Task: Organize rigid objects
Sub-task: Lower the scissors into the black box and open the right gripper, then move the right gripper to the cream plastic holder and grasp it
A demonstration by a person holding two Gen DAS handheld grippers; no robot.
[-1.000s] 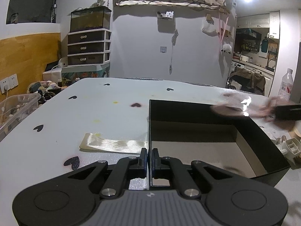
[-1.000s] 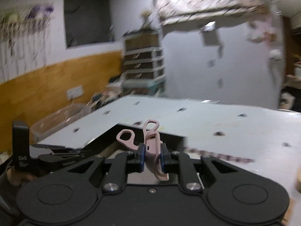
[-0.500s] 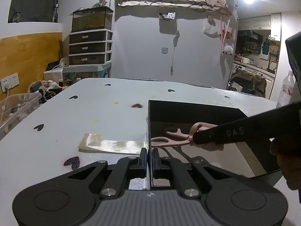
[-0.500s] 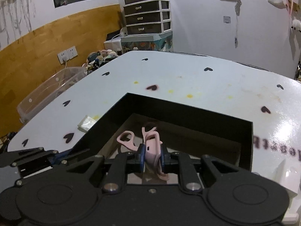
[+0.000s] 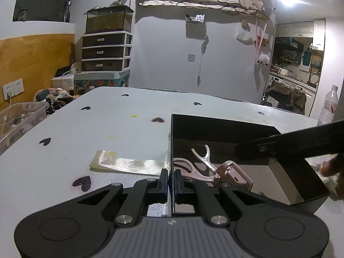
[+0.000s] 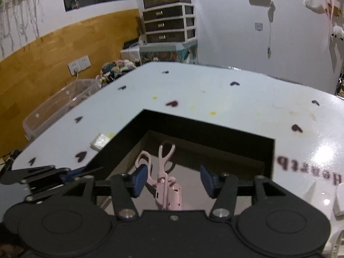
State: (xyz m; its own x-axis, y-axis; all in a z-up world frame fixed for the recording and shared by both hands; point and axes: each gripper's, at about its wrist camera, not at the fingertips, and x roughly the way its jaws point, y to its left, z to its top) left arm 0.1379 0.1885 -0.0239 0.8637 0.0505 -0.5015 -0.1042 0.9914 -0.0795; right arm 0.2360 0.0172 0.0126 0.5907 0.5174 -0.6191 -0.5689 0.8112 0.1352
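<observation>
A pink eyelash curler (image 5: 212, 169) lies on the floor of the black open box (image 5: 223, 129), near its left wall. In the right wrist view the curler (image 6: 165, 182) lies loose between my spread fingers. My right gripper (image 6: 173, 179) is open and empty, just above the box (image 6: 206, 126). My left gripper (image 5: 171, 178) is shut on the box's left wall, one finger on each side. The right gripper's black body crosses the right of the left wrist view (image 5: 290, 144).
A flat pale packet (image 5: 126, 163) lies on the white table (image 5: 107, 124) left of the box. A clear bin (image 5: 19, 118) stands off the table's left edge. A water bottle (image 5: 327, 105) stands at the far right. White items (image 6: 340, 195) lie right of the box.
My right gripper carried the curler over the box, lowered it inside, then opened and let it go. The curler now lies on the box floor. My left gripper kept its hold on the wall.
</observation>
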